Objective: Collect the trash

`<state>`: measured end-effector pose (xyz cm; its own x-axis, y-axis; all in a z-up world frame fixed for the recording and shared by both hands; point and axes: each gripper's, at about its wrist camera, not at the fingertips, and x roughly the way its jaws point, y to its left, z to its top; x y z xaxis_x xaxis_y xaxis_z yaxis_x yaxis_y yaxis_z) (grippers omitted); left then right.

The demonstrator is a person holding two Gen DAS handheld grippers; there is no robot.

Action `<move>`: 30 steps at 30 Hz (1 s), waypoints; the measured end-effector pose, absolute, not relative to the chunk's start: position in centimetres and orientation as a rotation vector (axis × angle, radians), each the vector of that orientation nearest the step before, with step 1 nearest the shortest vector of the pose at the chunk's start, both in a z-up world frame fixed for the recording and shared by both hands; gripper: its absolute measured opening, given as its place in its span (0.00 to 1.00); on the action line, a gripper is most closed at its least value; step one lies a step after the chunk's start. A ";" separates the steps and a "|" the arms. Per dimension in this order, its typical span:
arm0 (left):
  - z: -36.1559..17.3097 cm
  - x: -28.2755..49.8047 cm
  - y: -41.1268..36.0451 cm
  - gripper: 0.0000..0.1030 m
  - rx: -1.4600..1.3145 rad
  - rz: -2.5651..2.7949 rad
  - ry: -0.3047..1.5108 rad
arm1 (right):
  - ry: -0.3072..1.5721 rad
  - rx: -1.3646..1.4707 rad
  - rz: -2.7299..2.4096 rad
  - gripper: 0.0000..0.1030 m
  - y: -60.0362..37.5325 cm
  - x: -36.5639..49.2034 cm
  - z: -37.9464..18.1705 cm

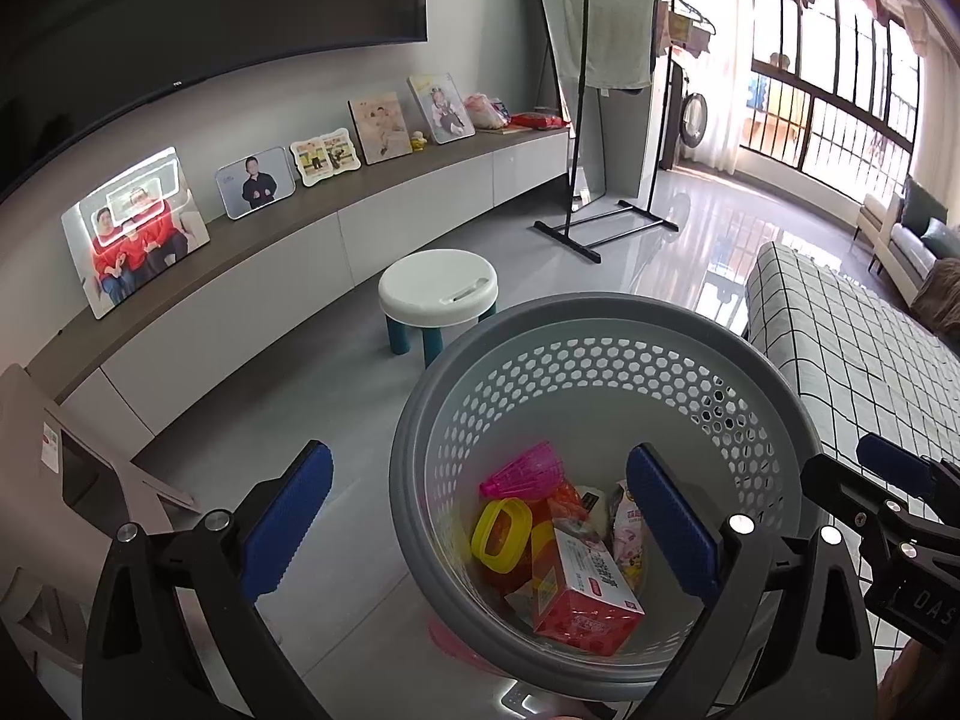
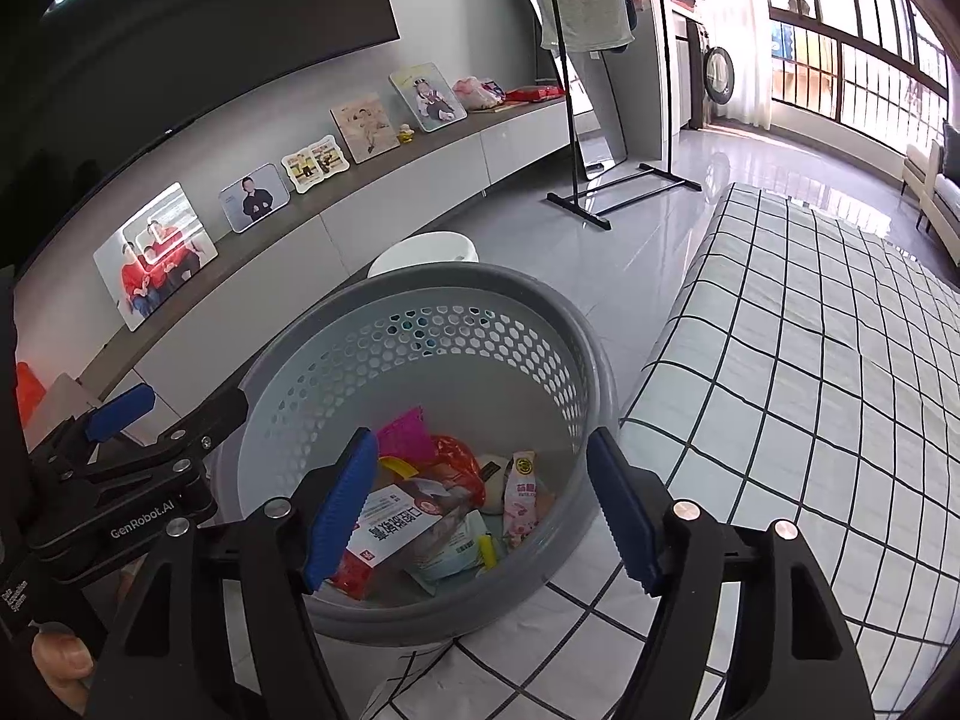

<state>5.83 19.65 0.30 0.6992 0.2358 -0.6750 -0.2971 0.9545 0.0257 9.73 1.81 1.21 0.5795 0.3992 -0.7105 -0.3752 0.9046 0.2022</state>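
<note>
A grey perforated basket stands on the floor beside a checked table; it also shows in the right wrist view. Inside lie a red-and-white box, a yellow ring lid, a pink net piece, a pink snack packet and other wrappers. In the right wrist view I see the box and the pink packet. My left gripper is open and empty above the basket's left rim. My right gripper is open and empty above the basket's near side.
A white stool with teal legs stands beyond the basket. A long low cabinet holds photo frames along the wall. A clothes rack stands further back. The checked tablecloth lies to the right. A sofa sits far right.
</note>
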 end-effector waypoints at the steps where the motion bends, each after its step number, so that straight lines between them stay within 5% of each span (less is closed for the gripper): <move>1: 0.3 5.8 19.6 0.94 -0.087 0.299 0.739 | 0.838 0.030 0.451 0.67 1.8 9.7 1.2; 30: 0.4 5.6 19.4 0.94 -0.056 0.329 0.731 | 0.840 0.019 0.455 0.67 1.7 9.6 1.4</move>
<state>5.59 19.43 0.36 0.6959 0.2753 -0.6633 -0.3141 0.9472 0.0637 9.62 1.72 1.41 0.5774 0.3965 -0.7137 -0.3819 0.9038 0.1931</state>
